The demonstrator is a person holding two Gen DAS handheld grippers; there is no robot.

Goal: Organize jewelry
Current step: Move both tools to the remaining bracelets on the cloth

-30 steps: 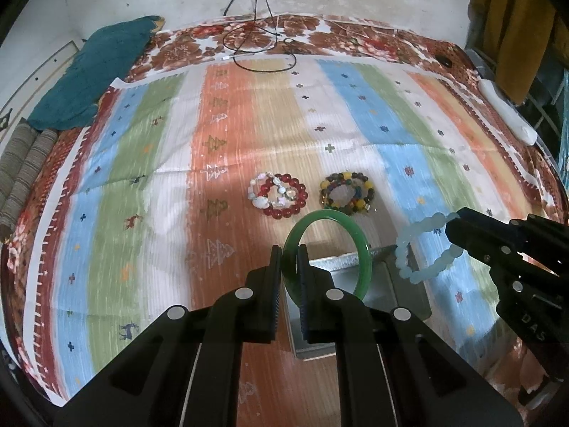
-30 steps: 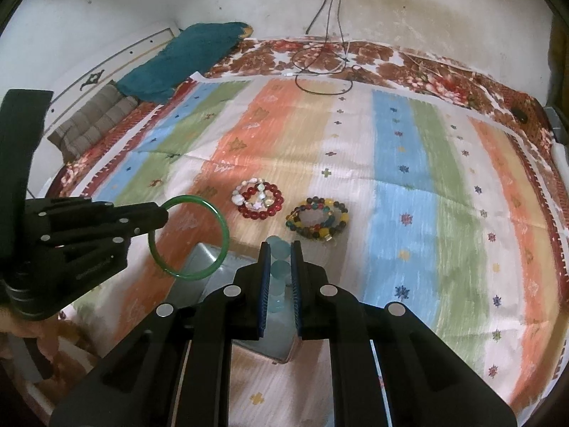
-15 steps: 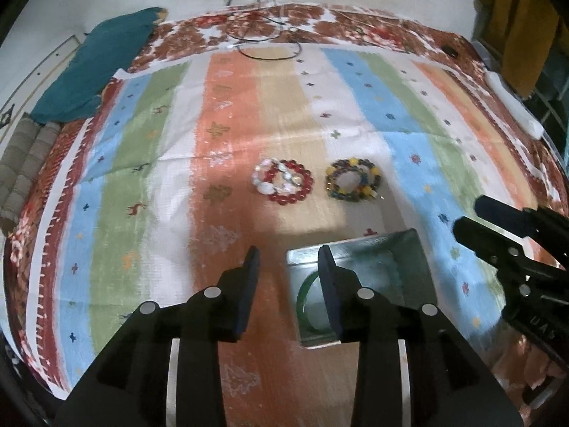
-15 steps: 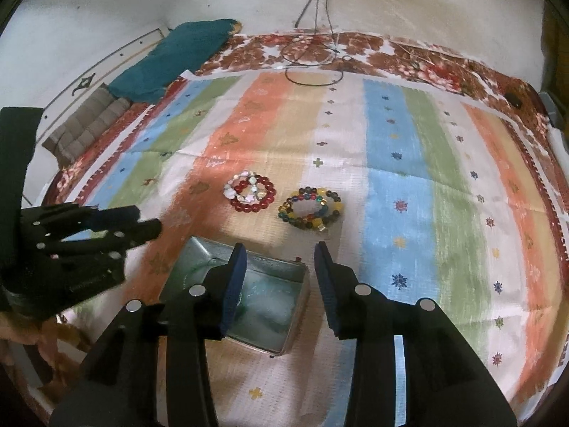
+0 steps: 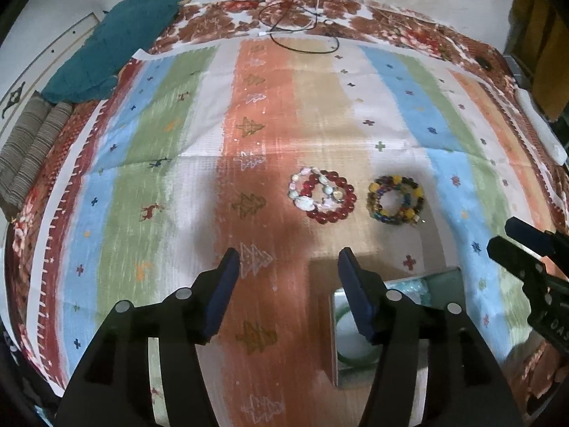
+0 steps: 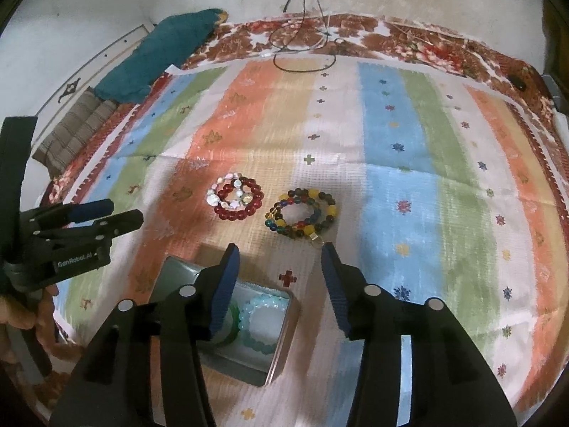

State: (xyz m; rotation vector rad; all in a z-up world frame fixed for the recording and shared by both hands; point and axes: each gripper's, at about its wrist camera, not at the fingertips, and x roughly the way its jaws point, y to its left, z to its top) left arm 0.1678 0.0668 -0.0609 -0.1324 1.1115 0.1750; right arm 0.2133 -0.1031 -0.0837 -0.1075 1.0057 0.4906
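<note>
A metal tin [image 6: 281, 327] [image 5: 334, 341] lies on the striped cloth and holds a green bangle [image 6: 233, 323] [image 5: 350, 357] and a pale blue bead bracelet [image 6: 263, 316]. A red and white bead bracelet [image 5: 322, 195] [image 6: 236, 194] and a multicoloured bead bracelet [image 5: 394, 199] [image 6: 302, 213] lie on the cloth beyond the tin. My left gripper [image 5: 286, 259] is open and empty, left of the tin. My right gripper [image 6: 279, 254] is open and empty above the tin's far edge.
A teal cushion [image 5: 117, 46] and striped pads [image 5: 32, 146] lie at the far left. A black cable loop [image 5: 295, 21] lies at the cloth's far edge. A white object [image 5: 540, 131] lies along the right edge.
Both grippers let go of their bracelets over the tin and opened wide. The green bangle and the pale blue bracelet now lie in the tin. Both grippers drew back and upward.
</note>
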